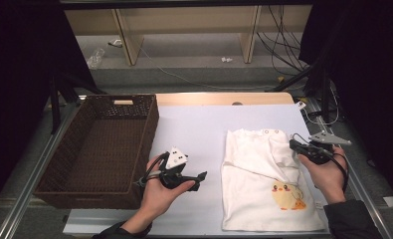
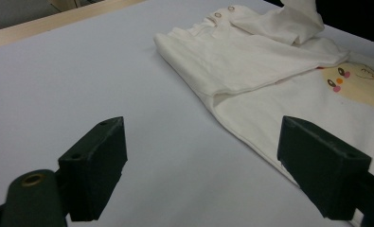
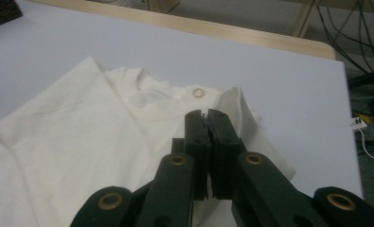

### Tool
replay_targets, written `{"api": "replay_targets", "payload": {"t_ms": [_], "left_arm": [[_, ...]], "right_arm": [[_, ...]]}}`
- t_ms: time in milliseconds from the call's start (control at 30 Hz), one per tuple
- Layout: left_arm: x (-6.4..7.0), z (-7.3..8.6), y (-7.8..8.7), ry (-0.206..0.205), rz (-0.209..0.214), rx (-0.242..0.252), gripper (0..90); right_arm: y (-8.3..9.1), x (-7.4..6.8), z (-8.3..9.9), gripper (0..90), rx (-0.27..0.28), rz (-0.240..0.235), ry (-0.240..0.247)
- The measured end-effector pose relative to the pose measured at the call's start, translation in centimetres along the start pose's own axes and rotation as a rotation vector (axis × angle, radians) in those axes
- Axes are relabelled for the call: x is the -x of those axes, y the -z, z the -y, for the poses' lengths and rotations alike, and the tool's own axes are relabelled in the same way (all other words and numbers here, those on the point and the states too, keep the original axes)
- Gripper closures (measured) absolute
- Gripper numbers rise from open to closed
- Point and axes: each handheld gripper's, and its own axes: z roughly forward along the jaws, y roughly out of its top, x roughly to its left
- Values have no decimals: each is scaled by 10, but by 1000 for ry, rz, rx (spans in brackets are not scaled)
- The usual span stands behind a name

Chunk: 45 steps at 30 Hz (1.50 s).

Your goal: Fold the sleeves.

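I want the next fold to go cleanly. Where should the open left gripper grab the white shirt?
Probably the shirt's near left edge, approached from the left gripper's side, low over the table: that folded edge lies flat and free, while the right gripper is closed at the sleeve.

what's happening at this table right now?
A person is folding a white baby shirt with a chick print on the white table, using a hand-held tool in each hand. The right tool is shut, apparently pinching a sleeve or side flap of the shirt that lies folded across its upper part. The left tool is open, above bare table just beside the shirt's edge, holding nothing. A brown wicker basket sits empty at the left.
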Motion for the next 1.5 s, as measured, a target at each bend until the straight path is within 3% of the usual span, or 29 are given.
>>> {"api": "replay_targets", "payload": {"t_ms": [267, 333, 500, 733, 933, 1233, 1300, 1400, 1500], "left_arm": [[0, 0, 0, 1, 0, 1, 164], [0, 0, 0, 1, 0, 1, 164], [0, 0, 0, 3, 1, 0, 164], [0, 0, 0, 2, 1, -2, 164], [0, 0, 0, 3, 1, 1, 164], [0, 1, 0, 2, 2, -2, 164], [0, 1, -1, 4, 5, -1, 164], [0, 0, 0, 3, 8, 4, 163], [0, 0, 0, 3, 7, 5, 163]], "right_arm": [[-9, -43, -8, 882, -10, -160, 97], [-13, -54, -8, 882, -17, -212, 108], [-19, -74, -8, 882, -34, -287, 134], [-24, -92, -7, 882, -30, -340, 161], [-23, -100, -9, 882, 7, -363, 162], [-31, -116, -2, 866, -27, -429, 185], [-32, -119, -1, 843, -36, -439, 182], [-33, -120, -2, 734, -41, -473, 157], [-28, -113, -8, 651, -26, -466, 138]]}}
